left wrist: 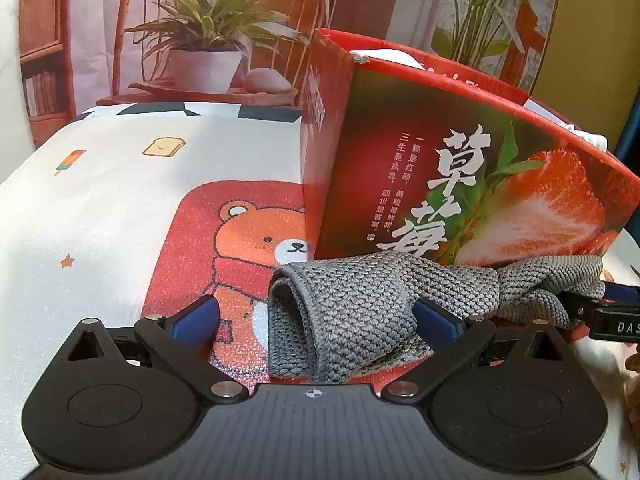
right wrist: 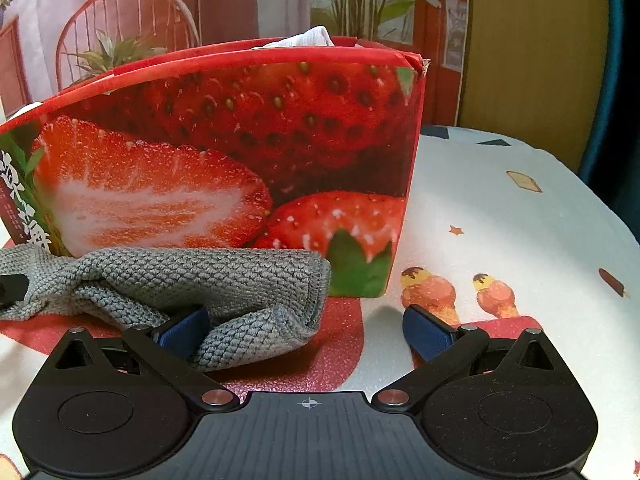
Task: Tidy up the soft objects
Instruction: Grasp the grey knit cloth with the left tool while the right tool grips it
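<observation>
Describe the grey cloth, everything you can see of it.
The grey cloth is a thick, coarse-knit fabric with a stitched hem, loosely folded and bunched in the middle. It lies on the printed table cover, against the foot of the strawberry box. Each end sits between the open fingers of a gripper: left gripper and right gripper. Neither is clamped on it.

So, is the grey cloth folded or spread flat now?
Folded and bunched, not flat: the grey cloth shows a doubled edge at its left end and wrinkles beside the strawberry box.

Left tongs [left wrist: 316,320] spread wide, grey knitted cloth [left wrist: 360,316] between — strawberry box [left wrist: 460,184] behind
</observation>
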Action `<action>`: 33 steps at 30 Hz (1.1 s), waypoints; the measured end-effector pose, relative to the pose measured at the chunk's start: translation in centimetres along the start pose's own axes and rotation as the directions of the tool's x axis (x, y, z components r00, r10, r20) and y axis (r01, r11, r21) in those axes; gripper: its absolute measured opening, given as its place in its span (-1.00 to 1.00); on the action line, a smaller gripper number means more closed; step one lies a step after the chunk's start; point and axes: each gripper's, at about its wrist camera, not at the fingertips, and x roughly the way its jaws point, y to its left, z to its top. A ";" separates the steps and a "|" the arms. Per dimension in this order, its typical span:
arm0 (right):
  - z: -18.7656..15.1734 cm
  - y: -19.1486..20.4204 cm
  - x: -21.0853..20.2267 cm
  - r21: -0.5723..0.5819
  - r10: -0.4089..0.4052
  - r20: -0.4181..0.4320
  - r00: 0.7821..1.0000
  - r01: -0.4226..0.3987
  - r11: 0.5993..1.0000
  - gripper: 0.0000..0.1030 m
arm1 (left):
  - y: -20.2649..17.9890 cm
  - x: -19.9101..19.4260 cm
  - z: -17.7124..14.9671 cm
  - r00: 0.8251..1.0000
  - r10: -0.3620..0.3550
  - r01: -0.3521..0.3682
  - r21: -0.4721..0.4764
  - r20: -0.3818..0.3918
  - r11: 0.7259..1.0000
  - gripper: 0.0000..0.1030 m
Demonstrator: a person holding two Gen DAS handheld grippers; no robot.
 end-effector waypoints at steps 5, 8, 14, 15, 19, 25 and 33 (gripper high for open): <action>0.1 0.0 0.1 -0.001 0.000 0.001 1.000 0.000 1.000 0.99 | 0.0 -0.2 -0.2 1.000 -0.006 0.006 0.023 -0.017 1.000 1.00; 0.1 0.0 0.2 -0.004 0.008 0.001 1.000 -0.008 1.000 0.99 | -0.1 -0.4 -0.4 1.000 -0.005 0.005 0.032 -0.012 0.999 1.00; 0.2 0.0 0.1 -0.015 0.047 0.002 0.999 -0.047 0.999 0.99 | -0.4 -0.9 -1.0 1.000 0.009 -0.009 0.038 0.001 0.999 0.99; 0.2 0.1 0.1 -0.018 0.053 0.002 0.999 -0.052 0.998 0.99 | -0.3 -1.0 -1.1 1.000 0.009 -0.009 0.035 0.003 0.999 0.97; 0.1 0.3 -0.3 -0.032 0.081 0.008 0.997 -0.081 0.996 0.90 | -0.1 -1.5 -1.2 1.000 0.005 -0.005 0.013 0.011 1.000 0.83; -0.2 0.9 -1.0 -0.065 0.127 0.025 0.992 -0.125 0.990 0.62 | 0.0 -2.5 -1.5 0.999 -0.034 0.034 -0.010 0.011 0.999 0.42; -0.4 0.9 -2.0 -0.088 0.189 0.061 0.980 -0.184 0.979 0.15 | -0.6 -2.8 -2.0 0.997 -0.076 0.076 0.008 0.009 0.997 -0.10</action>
